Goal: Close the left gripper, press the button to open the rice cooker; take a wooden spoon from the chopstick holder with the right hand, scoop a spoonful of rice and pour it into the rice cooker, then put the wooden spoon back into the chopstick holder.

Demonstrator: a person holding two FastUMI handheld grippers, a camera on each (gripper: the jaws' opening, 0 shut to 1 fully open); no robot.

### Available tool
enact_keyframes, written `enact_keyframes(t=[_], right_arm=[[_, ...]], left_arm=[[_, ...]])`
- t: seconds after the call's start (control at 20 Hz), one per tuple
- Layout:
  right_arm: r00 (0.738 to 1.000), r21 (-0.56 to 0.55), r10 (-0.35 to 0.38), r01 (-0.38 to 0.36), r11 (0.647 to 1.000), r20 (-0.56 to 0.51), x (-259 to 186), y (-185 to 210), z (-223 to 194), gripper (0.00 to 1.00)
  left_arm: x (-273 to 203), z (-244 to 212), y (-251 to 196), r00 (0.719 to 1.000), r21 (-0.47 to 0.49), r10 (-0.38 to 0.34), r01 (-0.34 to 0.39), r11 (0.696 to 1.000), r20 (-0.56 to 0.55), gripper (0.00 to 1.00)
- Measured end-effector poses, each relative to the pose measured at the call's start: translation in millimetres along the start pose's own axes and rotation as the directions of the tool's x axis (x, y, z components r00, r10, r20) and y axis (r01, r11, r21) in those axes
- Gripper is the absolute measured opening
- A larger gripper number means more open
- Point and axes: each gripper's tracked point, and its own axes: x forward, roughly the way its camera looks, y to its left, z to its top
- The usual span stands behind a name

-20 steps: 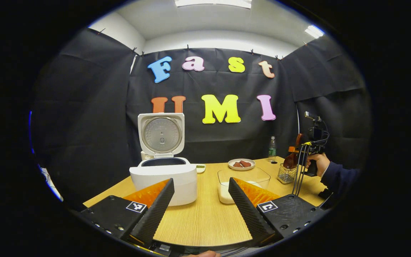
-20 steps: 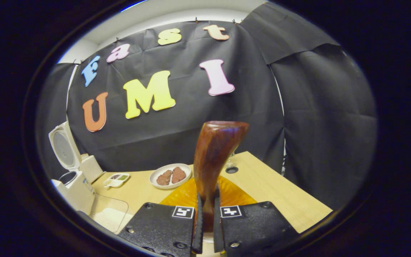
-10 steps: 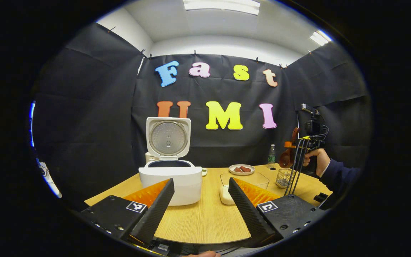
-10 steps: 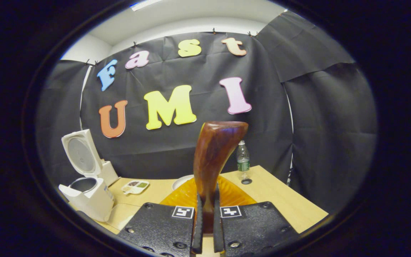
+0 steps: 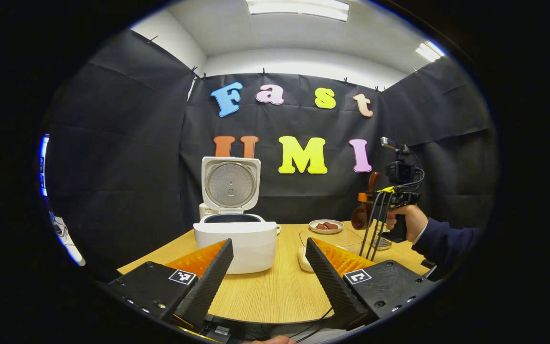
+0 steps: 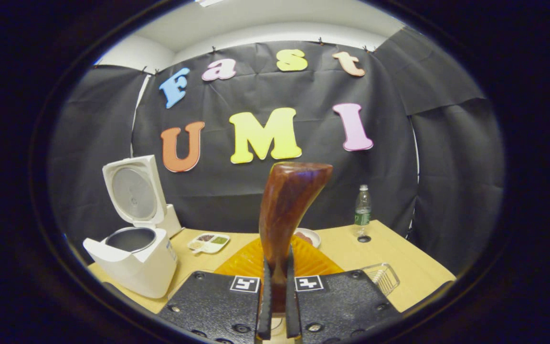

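In the left gripper view I am holding the left gripper (image 5: 268,267) low over the near edge of the wooden table (image 5: 275,291), its jaws spread wide with nothing between them. Straight ahead the white rice cooker (image 5: 235,239) is sitting with its lid (image 5: 230,184) standing upright and the dark pot rim showing. Just right of it a clear container of rice (image 5: 325,241) is lying partly behind my right finger. Farther back a small plate of brown food (image 5: 326,226) is resting near the wall. To the right a hand (image 5: 406,222) in a dark sleeve is gripping the right gripper (image 5: 368,198) raised above the table, with black cables hanging down in front of the wire chopstick holder (image 5: 384,242), so I am seeing little of that holder. The wooden spoon (image 5: 365,205) is hanging from that gripper, bowl downward.

In the right gripper view I am keeping the jaws clenched on the spoon's handle, the fingers (image 6: 265,306) pressing it from both sides, and the handle is rising up the middle and blocking part of the plate behind it. The cooker is standing open at left, a small divided dish (image 6: 209,242) beside it. A plastic bottle (image 6: 362,211) is standing at the far right edge; its green label is too small for me to read. The wire holder is showing low at right.
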Motion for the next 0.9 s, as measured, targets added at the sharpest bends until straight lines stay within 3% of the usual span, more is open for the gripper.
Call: enact_keyframes(t=[0.25,0.65,0.75,0.9], right_arm=[[0.996,-0.029,0.032,-0.035,0.999,-0.085,15,30,-59,0.13],[0.981,-0.161,-0.057,0.027,0.987,-0.186,37,23,-118,0.13],[0.981,-0.164,-0.044,0.013,0.986,-0.188,32,35,-122,0.14],[0.971,-0.086,0.046,-0.068,0.994,-0.234,26,63,-137,0.14]], left_arm=[[1,-6,2,1.000,0.013,0.009,-0.009,1.000,-0.017,0.97],[1,-8,4,1.000,-0.020,0.001,-0.001,1.000,-0.020,0.97],[3,-12,4,1.000,-0.028,0.003,-0.004,1.000,-0.028,0.97],[3,-12,2,1.000,-0.026,-0.008,0.007,1.000,-0.024,0.97]])
